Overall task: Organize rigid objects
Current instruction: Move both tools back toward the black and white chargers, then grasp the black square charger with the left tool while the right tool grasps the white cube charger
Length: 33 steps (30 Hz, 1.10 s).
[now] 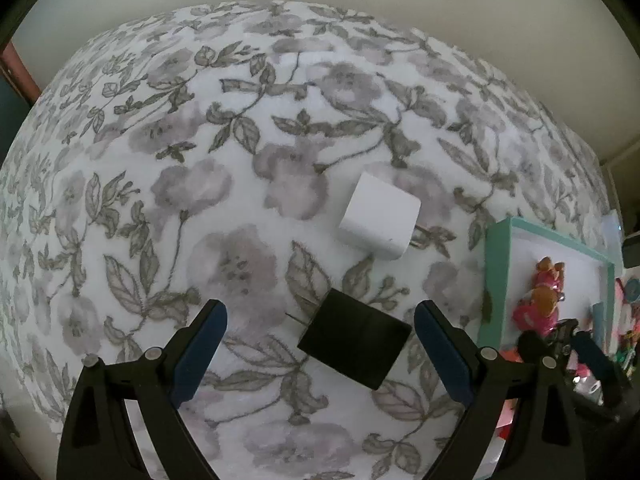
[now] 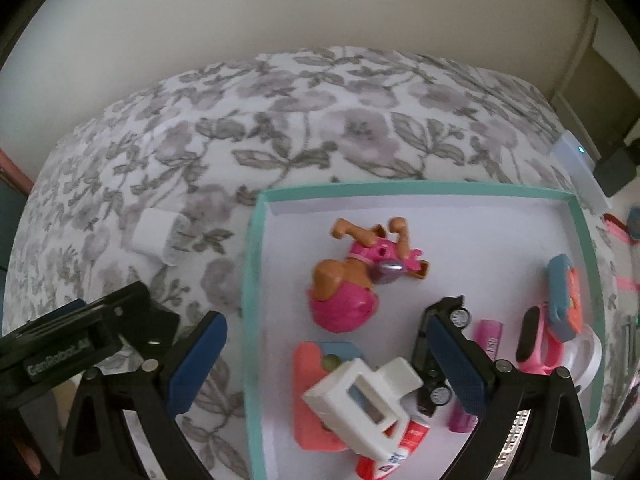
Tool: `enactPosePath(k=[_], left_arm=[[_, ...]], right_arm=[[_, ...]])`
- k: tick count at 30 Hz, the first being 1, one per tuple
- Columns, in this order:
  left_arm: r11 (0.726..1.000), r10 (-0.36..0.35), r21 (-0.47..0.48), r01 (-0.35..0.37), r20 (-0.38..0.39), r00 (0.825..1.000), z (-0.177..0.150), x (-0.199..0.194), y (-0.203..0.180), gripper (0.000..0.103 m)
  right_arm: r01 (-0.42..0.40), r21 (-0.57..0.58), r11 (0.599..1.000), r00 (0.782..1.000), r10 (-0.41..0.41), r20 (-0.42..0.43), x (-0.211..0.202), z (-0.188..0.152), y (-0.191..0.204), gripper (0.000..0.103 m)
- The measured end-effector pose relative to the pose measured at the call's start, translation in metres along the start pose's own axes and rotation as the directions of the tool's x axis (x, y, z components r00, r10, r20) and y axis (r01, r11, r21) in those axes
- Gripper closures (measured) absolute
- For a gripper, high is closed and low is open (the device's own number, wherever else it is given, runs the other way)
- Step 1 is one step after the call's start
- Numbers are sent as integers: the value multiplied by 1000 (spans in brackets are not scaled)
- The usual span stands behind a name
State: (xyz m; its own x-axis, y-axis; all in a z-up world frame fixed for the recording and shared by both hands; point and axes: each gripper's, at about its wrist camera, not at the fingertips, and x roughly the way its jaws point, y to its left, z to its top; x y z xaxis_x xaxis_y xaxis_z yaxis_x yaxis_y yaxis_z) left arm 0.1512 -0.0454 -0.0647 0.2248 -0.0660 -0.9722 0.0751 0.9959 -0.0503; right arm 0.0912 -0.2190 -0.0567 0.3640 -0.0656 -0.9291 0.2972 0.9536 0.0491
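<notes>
Left hand-held gripper low, jaws wide — black charger between.

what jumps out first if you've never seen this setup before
The floral bedspread fills both views. On it a black charger block lies between the open left gripper, a white charger block just beyond. To the right, a teal-rimmed tray holds toys, notably a pink-suited dog figure.

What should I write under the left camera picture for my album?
The open left tool hovers over a black charger block on a flowery blanket, with a white charger beyond and a teal-rimmed toy tray alongside.
</notes>
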Motion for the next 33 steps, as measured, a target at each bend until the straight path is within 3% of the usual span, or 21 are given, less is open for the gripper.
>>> enactPosePath(k=[7,15,19,22,25,33], left_arm=[[1000,-10,23,11,-32,999,-3,12,-9,8],[997,-50,56,53,-57,997,-9,20,-26,9],[996,-71,56,75,-73,995,-11,26,-36,24],[996,-69,54,73,-76,995,-11,29,-42,25],[997,-67,44,70,-70,995,-13,30,-37,37],[997,-77,10,78,-61,995,-9,30,-28,37]], right_arm=[[4,66,998,1000,-4,0,-1,1,-18,1],[8,63,998,1000,-7,-5,1,1,-18,1],[14,62,998,1000,-13,-6,1,1,-18,1],[16,58,998,1000,-16,-7,1,1,-17,1],[16,58,998,1000,-16,-7,1,1,-17,1],[26,49,998,1000,-26,-8,2,0,-14,1]])
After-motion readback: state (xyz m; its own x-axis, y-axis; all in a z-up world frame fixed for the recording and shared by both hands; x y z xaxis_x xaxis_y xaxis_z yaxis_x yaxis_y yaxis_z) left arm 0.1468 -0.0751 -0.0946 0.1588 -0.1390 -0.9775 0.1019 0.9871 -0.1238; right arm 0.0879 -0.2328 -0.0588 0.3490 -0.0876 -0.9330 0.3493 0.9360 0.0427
